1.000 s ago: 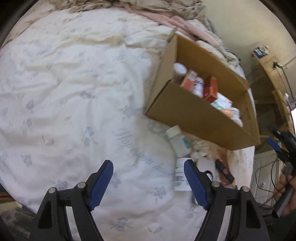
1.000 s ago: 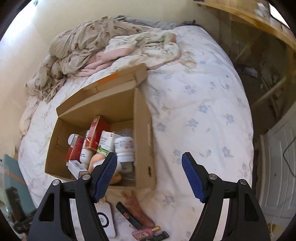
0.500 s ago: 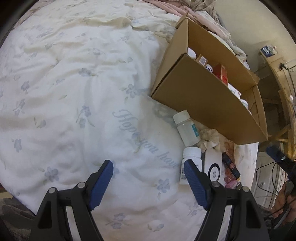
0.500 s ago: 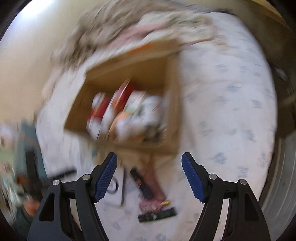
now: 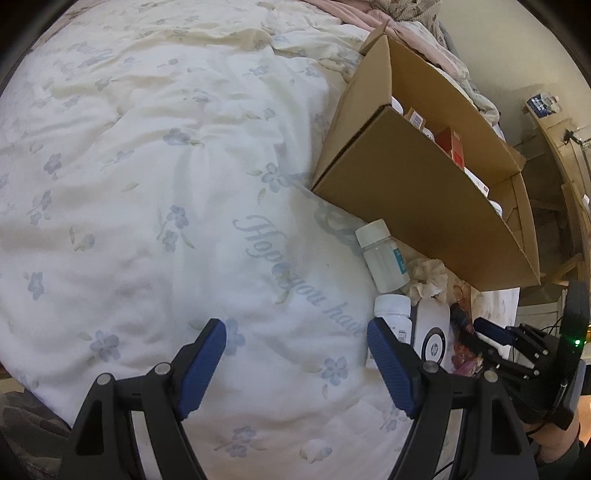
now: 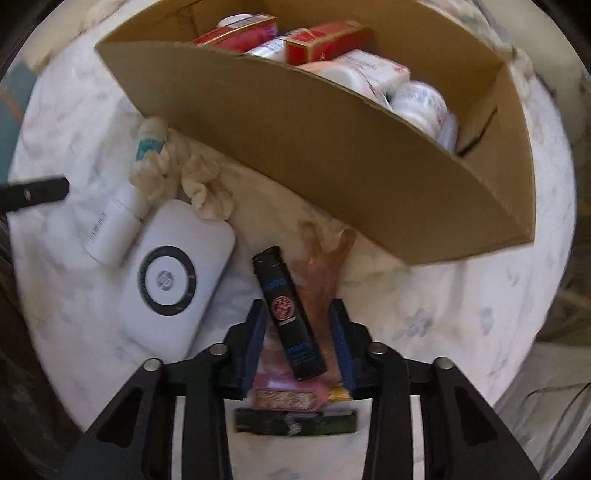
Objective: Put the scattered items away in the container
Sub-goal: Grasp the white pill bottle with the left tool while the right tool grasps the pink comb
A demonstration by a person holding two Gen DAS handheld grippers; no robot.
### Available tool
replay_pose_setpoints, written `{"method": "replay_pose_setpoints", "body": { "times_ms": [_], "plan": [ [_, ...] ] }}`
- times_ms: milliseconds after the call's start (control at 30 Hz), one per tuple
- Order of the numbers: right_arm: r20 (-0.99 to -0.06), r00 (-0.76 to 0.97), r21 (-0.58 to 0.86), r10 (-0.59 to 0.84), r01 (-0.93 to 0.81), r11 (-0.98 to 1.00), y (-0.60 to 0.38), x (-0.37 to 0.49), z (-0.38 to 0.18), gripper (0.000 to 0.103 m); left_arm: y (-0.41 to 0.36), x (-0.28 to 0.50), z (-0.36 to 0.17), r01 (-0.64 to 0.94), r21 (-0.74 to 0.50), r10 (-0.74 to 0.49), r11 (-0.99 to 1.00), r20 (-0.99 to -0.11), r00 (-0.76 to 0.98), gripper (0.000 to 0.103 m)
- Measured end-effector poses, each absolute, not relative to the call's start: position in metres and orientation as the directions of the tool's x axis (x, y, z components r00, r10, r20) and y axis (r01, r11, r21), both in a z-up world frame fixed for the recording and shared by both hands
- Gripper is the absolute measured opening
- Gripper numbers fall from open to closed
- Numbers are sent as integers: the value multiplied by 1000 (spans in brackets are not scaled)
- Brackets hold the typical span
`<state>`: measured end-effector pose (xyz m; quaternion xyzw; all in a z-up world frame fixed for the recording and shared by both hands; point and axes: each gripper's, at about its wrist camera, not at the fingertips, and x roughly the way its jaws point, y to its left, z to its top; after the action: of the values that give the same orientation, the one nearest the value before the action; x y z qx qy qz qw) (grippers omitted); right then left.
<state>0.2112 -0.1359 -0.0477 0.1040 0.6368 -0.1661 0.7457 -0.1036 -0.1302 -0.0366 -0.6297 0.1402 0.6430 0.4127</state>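
Note:
A cardboard box (image 6: 332, 140) (image 5: 413, 199) with cartons and bottles inside stands on the bed. Loose before it lie a black tube (image 6: 290, 314), a pinkish-brown rubbery item (image 6: 325, 266), a white HP device (image 6: 173, 280) (image 5: 430, 332), two white bottles (image 5: 382, 260) (image 5: 393, 319) and a crumpled tissue (image 6: 203, 184). My right gripper (image 6: 299, 343) is low over the bed, its jaws narrowed around the black tube and the rubbery item; contact is unclear. My left gripper (image 5: 295, 362) is open and empty over bare bedding, left of the bottles.
The white floral duvet (image 5: 147, 184) spreads wide to the left. More small items, a pink one (image 6: 284, 397) and a black one (image 6: 295, 421), lie under the right gripper. Rumpled bedding (image 5: 388, 14) lies beyond the box; wooden furniture (image 5: 565, 147) stands at the right.
My right gripper dropped from above the box down to the loose items and its jaws narrowed around the black tube. My left gripper moved closer to the bed, staying open.

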Motion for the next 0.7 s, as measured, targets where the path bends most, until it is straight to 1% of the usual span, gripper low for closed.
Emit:
{"method": "replay_pose_setpoints", "body": {
  "times_ms": [33,167,300,400,467,533,567,633,667,700],
  "plan": [
    [-984,154,-25,-93,393,919,-139,211,-44,20,-129,-101,-37,-721,-330,343,-609,-929,136,79],
    [-976,208,18,-70,393,919,-140,209,-30,20,-128,-92,-35,-763,-298,330,-574,-937,117,79],
    [-962,268,65,-51,408,911,-144,205,-13,20,-128,-85,-32,-783,-295,346,-548,-932,110,79],
    [-952,300,79,-54,416,906,-145,202,-3,19,-125,-70,-27,-838,-251,364,-485,-929,68,79],
    [-945,325,104,-44,423,900,-145,203,4,19,-120,-56,-24,-872,-250,383,-421,-920,78,79],
    [-936,351,129,-33,428,895,-143,206,10,11,-114,-44,-23,-893,-259,397,-368,-912,101,79],
    [-931,364,137,-31,428,893,-143,207,13,9,-105,-41,-23,-901,-255,398,-351,-912,103,78],
    [-925,378,140,-36,427,893,-141,207,18,9,-95,-42,-24,-918,-235,384,-320,-918,101,68],
    [-925,378,142,-34,427,893,-138,204,19,9,-93,-34,-30,-922,-228,367,-313,-924,104,60],
    [-927,374,142,-33,428,892,-139,201,20,9,-91,-33,-37,-919,-247,349,-308,-928,133,57]
  ]
}}
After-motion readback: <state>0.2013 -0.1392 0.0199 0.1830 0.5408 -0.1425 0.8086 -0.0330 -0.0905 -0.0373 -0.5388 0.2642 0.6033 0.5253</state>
